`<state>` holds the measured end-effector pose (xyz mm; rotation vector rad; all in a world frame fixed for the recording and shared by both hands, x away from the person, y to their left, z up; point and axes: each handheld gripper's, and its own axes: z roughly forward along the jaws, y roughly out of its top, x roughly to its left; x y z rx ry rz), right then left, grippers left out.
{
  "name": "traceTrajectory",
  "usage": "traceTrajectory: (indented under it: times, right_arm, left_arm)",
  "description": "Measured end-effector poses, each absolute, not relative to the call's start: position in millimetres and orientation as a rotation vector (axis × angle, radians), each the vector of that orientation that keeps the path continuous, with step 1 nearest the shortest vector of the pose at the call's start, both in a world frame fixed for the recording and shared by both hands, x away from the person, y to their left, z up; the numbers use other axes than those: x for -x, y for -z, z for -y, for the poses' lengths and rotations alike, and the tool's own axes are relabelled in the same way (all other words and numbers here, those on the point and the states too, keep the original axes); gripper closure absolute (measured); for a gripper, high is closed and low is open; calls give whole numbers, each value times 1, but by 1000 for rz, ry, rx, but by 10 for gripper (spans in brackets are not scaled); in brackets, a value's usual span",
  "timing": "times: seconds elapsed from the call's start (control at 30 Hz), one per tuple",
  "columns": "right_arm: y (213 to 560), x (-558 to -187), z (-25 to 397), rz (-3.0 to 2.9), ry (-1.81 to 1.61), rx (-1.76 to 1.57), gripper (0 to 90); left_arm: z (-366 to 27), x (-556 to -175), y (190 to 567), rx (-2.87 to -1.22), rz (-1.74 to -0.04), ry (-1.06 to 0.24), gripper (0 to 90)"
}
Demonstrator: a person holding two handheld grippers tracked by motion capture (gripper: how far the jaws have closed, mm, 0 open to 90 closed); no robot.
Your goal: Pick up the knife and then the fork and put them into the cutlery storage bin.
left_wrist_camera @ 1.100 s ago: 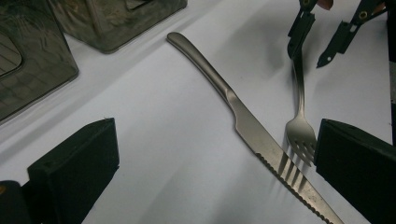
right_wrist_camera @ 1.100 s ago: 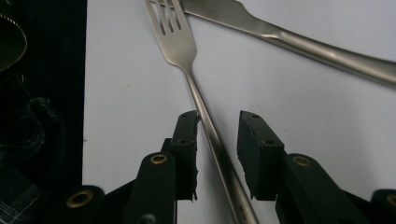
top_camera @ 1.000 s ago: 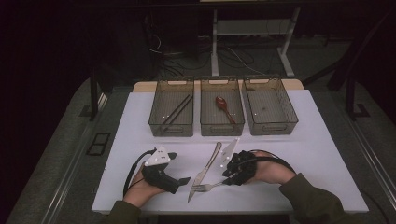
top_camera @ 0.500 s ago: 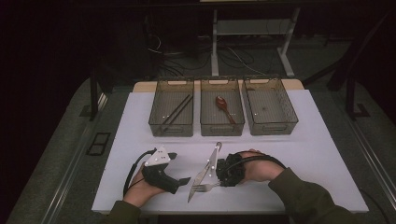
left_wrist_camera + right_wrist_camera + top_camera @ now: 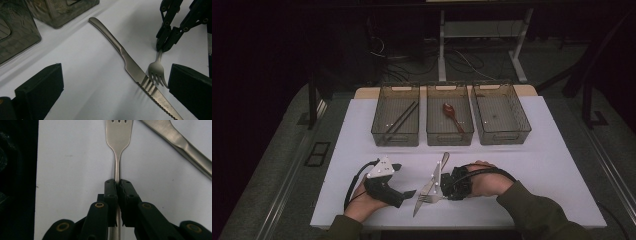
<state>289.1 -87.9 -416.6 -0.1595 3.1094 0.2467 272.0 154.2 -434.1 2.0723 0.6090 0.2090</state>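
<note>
A matte steel fork is clamped by its slim neck between the closed black jaws of the right gripper, seen at the lower centre of the right gripper view. In the high view the fork is found low and centre on the smooth white table, its tines laid over the serrated blade of a brushed metal knife that runs diagonally. In the left gripper view the tines are seen resting on the knife at right of centre. The left gripper is held with its blocky jaws spread wide, nothing between them, just left of the cutlery. Three smoky translucent rectangular bins are lined along the upper middle.
</note>
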Motion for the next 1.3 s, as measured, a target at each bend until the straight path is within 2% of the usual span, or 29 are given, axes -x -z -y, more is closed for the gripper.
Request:
traceTrajectory:
  times: [0.27, 1.3]
  right_arm:
    - [417, -294, 106, -3126, -410, 50, 836]
    - [382, -334, 208, -2767, -1017, -827, 835]
  left_arm:
    - [-154, -273, 435, -2070, -611, -209, 0]
    - [-159, -272, 434, -2019, -641, -188, 0]
